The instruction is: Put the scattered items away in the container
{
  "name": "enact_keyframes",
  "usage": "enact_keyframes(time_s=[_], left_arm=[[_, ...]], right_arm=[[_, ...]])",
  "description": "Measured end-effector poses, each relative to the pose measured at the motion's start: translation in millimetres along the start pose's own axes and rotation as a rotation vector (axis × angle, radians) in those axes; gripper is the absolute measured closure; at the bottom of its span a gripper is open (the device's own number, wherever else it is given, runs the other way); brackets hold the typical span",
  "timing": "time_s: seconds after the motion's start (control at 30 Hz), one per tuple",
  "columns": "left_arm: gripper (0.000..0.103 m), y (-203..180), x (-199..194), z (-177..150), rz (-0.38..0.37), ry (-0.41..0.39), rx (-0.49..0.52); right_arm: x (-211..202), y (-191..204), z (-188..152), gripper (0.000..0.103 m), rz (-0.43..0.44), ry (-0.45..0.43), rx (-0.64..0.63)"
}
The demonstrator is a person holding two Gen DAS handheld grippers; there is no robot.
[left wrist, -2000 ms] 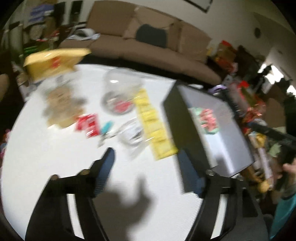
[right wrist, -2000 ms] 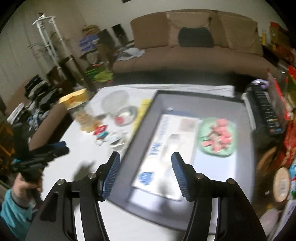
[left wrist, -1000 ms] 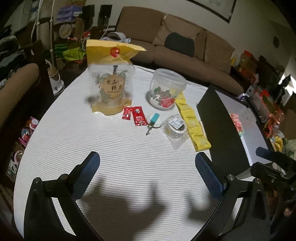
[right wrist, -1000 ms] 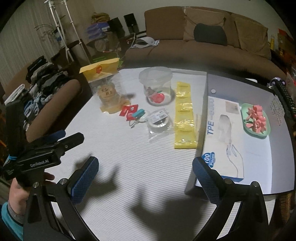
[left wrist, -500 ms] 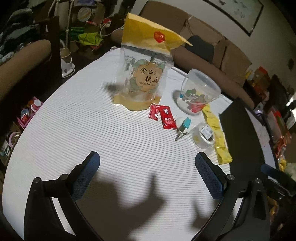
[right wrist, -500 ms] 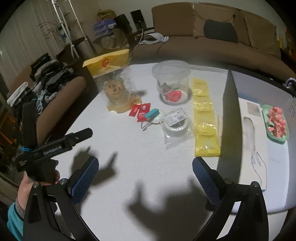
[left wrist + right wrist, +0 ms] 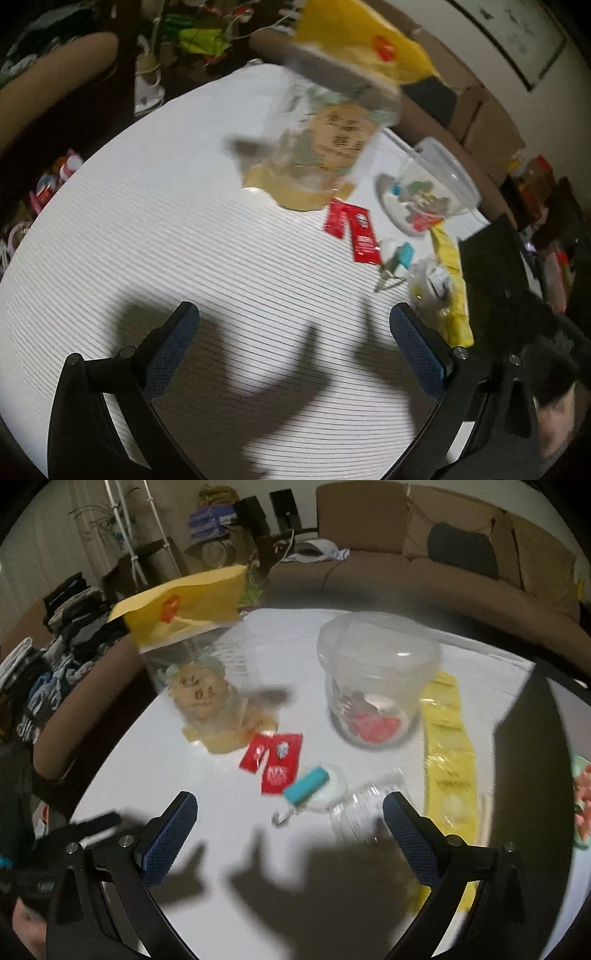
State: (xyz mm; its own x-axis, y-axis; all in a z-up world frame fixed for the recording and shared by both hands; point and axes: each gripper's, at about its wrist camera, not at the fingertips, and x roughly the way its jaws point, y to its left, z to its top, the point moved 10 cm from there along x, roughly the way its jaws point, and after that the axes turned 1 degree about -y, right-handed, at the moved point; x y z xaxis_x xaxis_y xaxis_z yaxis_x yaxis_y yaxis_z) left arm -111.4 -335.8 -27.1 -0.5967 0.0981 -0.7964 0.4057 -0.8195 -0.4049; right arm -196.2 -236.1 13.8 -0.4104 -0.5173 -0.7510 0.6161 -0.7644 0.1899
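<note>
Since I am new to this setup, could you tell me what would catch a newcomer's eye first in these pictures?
Most striking is the tall clear pouch with a yellow top, standing upright at the far left of the white table. To its right stands a clear lidded tub, with two red sauce packets lying flat in front, between the two. Both the left tool and the right tool hover open and empty above the near edge.

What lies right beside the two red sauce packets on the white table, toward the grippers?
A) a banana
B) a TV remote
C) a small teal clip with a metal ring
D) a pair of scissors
C: in the right wrist view a small teal clip with a metal ring lies just next to the red sauce packets on the white table; no banana, scissors or remote lies there.
</note>
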Motion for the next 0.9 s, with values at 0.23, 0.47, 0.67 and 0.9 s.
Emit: enact_keyframes(time_s=[0.23,0.47,0.67,0.9], left_arm=[[0.000,31,-14,14,0.008,-0.048,-0.110],[0.000,48,-16,18,0.013,-0.050,-0.163],[0.000,46,-18,19,0.000,-0.045,-0.156],[0.000,45,-19,18,-0.015,-0.041,-0.166]], right_arm=[[63,26,14,0.006,-0.014,0.071,-0.092],[111,38,8,0.024,-0.087,0.095,-0.059],[128,35,1,0.026,-0.163,0.110,-0.122],[113,37,-13,0.068,-0.071,0.129,-0.182]])
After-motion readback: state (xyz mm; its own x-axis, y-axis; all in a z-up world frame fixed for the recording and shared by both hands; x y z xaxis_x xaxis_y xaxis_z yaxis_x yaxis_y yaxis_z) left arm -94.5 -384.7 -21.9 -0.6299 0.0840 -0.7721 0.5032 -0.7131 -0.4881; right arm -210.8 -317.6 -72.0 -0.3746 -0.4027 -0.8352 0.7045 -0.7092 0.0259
